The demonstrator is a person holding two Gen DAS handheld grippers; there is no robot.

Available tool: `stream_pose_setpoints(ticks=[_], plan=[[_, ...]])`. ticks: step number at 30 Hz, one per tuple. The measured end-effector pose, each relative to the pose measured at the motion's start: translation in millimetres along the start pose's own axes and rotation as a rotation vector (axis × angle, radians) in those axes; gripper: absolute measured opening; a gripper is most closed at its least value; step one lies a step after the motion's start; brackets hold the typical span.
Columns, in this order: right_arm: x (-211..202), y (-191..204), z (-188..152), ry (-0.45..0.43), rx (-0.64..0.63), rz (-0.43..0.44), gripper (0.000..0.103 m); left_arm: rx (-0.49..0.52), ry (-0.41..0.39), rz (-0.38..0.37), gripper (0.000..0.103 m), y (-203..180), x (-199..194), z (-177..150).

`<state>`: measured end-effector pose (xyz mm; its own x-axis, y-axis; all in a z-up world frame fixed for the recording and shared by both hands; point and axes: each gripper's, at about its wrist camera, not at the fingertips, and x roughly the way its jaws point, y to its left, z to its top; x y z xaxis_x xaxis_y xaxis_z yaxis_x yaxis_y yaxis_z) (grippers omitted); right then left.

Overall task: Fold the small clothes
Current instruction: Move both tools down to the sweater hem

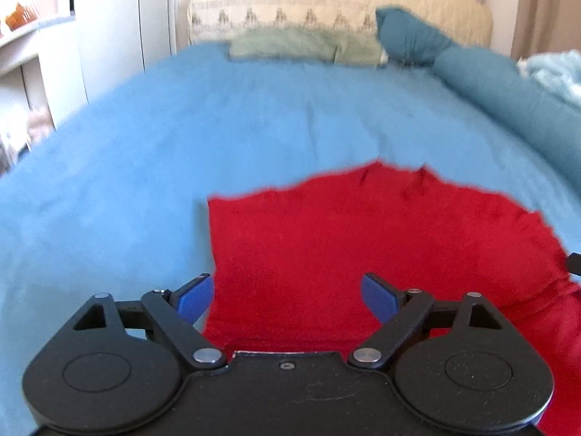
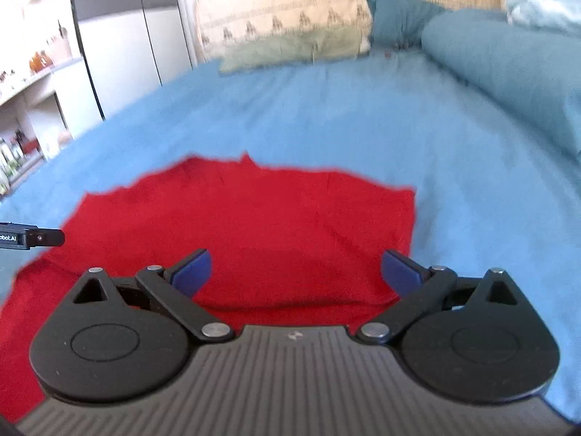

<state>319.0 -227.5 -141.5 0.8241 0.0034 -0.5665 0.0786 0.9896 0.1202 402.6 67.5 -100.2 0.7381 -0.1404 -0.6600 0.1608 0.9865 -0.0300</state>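
Two tools spread wide, left tool (image 1: 287, 296), right tool (image 2: 296, 272), red garment (image 2: 254, 218) beneath ("bot.AI" label).

A bed (image 1: 181, 145) covered in light blue fills the scene. At its far end a cream patterned pillow (image 1: 290, 7) leans upright, a teal bolster (image 1: 490, 83) to the right. White wardrobe doors (image 2: 127, 47) and shelves (image 2: 29, 83) stand left.

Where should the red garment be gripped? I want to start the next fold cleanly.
Probably by its two near corners, one per hand-held gripper. The red garment lies flat on the blue bedspread, straight side edges showing. Left hand-held gripper comes from the left edge, right hand-held gripper from the right edge, both open, low over the cloth.
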Motion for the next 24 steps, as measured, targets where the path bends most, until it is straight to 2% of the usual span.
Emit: stream_pose_setpoints(ticks=[3,8,11,15,20,24], plan=[[-42.9,-0.3,11.8,-0.023,-0.017,-0.012,0.103,0.011,-0.045,0.024,0.094,-1.6,-45.8,6.3],[-128.1,0.0,18.0,-0.064,0.007,-0.014,0.103,-0.006,-0.093,0.012,0.096,3.5,-136.2,4.3],[-186.3,0.1,12.3,-0.073,0.03,-0.017,0.103,0.017,-0.113,0.029,0.097,1.7,-188.8,-5.8],[-252.0,3.3,-8.8,-0.035,0.018,-0.049,0.103,-0.008,-0.109,-0.008,0.099,8.5,-242.8,-30.6],[-304.2,6.3,-55.0,0.031,0.013,-0.058,0.103,-0.025,-0.056,-0.014,0.099,13.8,-270.2,-76.5],[-323.2,6.4,-104.5,0.1,0.06,-0.061,0.103,-0.068,0.02,-0.031,0.098,19.0,-272.7,-126.2]])
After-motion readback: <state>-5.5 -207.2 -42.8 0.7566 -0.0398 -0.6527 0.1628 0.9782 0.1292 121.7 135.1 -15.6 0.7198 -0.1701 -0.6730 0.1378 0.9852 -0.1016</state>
